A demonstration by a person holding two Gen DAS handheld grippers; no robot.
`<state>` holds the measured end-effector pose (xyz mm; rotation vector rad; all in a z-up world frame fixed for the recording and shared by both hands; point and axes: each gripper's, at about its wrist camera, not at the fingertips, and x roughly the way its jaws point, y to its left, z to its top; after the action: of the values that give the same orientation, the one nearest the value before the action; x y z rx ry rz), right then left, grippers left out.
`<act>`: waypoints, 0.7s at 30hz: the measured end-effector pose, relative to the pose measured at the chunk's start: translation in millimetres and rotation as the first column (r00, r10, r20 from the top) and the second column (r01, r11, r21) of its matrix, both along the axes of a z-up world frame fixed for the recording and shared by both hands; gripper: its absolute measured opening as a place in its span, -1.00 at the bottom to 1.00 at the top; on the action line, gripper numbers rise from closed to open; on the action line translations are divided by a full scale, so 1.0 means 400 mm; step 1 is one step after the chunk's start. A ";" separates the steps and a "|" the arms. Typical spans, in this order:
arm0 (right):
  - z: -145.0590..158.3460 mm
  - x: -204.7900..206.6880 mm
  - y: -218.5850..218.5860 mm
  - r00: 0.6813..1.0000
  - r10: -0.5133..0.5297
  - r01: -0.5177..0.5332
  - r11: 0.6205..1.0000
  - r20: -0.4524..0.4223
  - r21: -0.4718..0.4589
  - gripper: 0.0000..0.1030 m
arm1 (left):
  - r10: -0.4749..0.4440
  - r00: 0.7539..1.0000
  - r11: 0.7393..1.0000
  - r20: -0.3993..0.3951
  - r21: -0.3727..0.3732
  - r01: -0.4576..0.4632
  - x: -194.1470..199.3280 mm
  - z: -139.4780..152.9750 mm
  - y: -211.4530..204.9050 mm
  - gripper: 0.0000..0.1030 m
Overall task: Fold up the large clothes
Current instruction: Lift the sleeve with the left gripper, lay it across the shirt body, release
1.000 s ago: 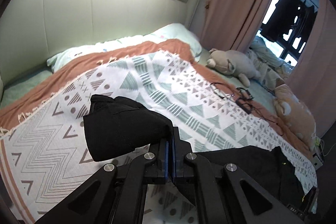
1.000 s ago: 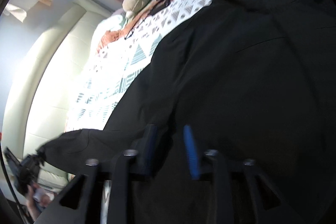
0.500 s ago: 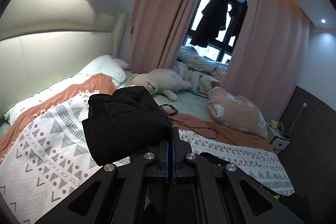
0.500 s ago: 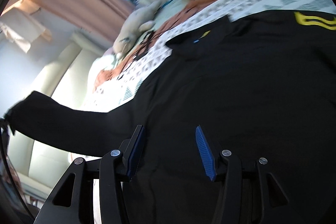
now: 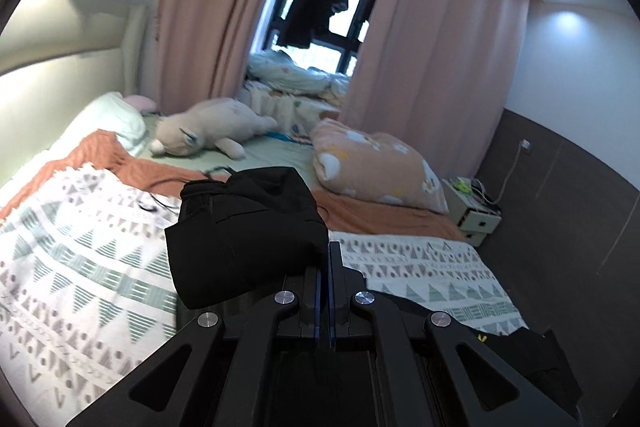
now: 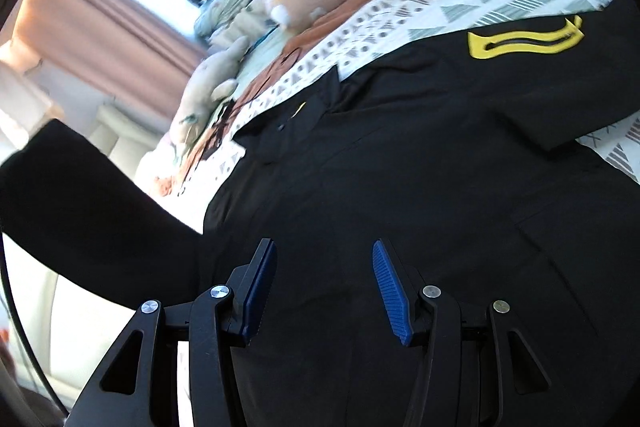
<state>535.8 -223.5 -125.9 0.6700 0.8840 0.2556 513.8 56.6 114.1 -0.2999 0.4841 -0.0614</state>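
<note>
L gripper [image 5: 329,269] fingers clamped on black sleeve [image 5: 244,235], now swung up & across, off the bed [image 5: 80,267] | R gripper [image 6: 324,287] fingers apart, empty, over black jacket [image 6: 420,187] spread flat on bed | sleeve fold-in underway, body fold not yet done

Right hand-held gripper [image 6: 324,287] parted, empty, over black garment [image 6: 420,155].

No words, numbers or brand names can be read anywhere. The only sign is a yellow loop-shaped mark [image 6: 526,41] on the black garment [image 6: 420,167], possibly a logo, bearing no legible letters.
</note>
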 end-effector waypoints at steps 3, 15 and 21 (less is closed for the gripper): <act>-0.015 0.005 -0.026 1.000 -0.016 0.017 1.000 -0.015 0.010 -0.01 | -0.043 0.998 0.999 -0.054 -0.014 0.043 0.066 -0.056 -0.066 -0.97; -0.079 0.001 -0.193 0.972 -0.218 0.227 0.968 -0.091 0.108 -0.01 | -0.258 0.933 0.961 -0.252 -0.168 0.220 0.241 -0.295 -0.265 -0.10; -0.077 0.001 -0.214 0.964 -0.249 0.260 0.958 -0.095 0.122 -0.01 | -0.301 0.922 0.935 -0.244 -0.264 0.236 0.177 -0.379 -0.259 0.73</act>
<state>536.1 -309.0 -156.6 0.9158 0.8503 0.0568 584.6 -46.9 -37.6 -0.4712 0.8030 -0.3512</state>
